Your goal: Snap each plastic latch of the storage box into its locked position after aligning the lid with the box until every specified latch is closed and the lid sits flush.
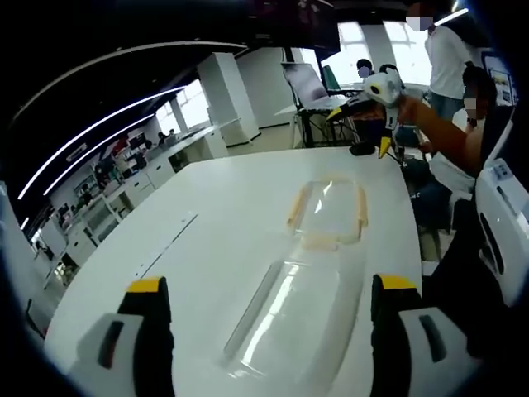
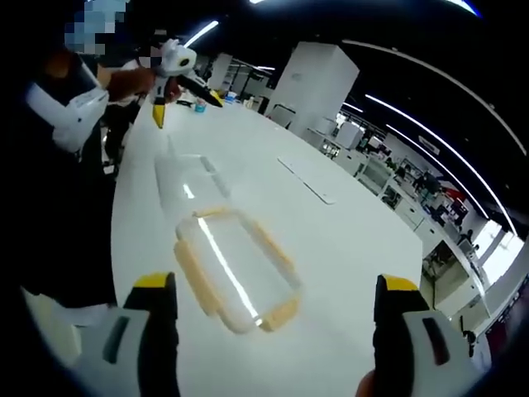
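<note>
On the white table (image 1: 223, 198) a clear plastic box (image 1: 297, 318) lies just ahead of my left gripper (image 1: 271, 284), whose jaws stand wide open and clear of it. Beyond the box lies the clear lid (image 1: 329, 211) with tan latches along its edges, apart from the box. In the right gripper view the lid (image 2: 235, 269) lies close between and ahead of my open right gripper (image 2: 277, 285), and the box (image 2: 186, 178) lies farther off. Each gripper also appears in the other's view, held above the table with jaws apart: the right gripper (image 1: 361, 131) and the left gripper (image 2: 187, 109).
A flat white strip (image 1: 169, 240) (image 2: 306, 178) lies on the table to one side of the box. A laptop on a stand (image 1: 310, 83) is past the far table edge. A person (image 1: 446, 50) stands in the background. Cabinets (image 1: 149, 178) line the wall.
</note>
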### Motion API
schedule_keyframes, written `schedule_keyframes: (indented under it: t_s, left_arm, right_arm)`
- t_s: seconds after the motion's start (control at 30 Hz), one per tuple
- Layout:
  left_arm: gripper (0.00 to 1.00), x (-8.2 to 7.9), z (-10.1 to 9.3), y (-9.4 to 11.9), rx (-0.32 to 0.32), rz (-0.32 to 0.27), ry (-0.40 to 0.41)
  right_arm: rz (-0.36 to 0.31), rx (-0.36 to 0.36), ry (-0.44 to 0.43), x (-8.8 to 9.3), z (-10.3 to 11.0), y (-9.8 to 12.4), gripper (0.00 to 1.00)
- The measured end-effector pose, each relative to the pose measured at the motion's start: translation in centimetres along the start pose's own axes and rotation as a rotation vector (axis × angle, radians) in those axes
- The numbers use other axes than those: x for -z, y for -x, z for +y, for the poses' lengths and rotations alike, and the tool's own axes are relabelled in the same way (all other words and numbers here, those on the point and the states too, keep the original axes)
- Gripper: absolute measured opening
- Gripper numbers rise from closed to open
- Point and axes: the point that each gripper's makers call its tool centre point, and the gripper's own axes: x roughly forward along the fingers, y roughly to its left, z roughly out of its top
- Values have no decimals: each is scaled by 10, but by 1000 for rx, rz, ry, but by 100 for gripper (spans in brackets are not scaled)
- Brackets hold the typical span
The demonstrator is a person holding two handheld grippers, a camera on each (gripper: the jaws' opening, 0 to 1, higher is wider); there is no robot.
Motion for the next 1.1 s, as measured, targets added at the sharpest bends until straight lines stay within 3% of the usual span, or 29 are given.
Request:
schedule_keyframes:
  t_s: [0.1,0.13,0.47,0.67,0.77,1.1]
  left_arm:
    - [100,0,-1,0,2,-1,-1]
    - [100,-8,-13,-1,52,-12,25]
    - [98,-21,-16,-7,62,-20,-10]
    - [100,-19,-16,-11,69,8,-23]
    - [100,-14,-13,-11,49,33,-92]
    - [98,-15,-16,-9,73,47,-44]
  right_arm:
    - [1,-1,1,0,0,0,98]
    - [16,-9,14,3,-1,1,98]
    - [9,-18,18,1,-9,0,98]
    - [16,-30,36,0,-8,0,98]
    - [29,-36,43,0,-6,-1,98]
    - [3,-76,46,-8,-5,5,99]
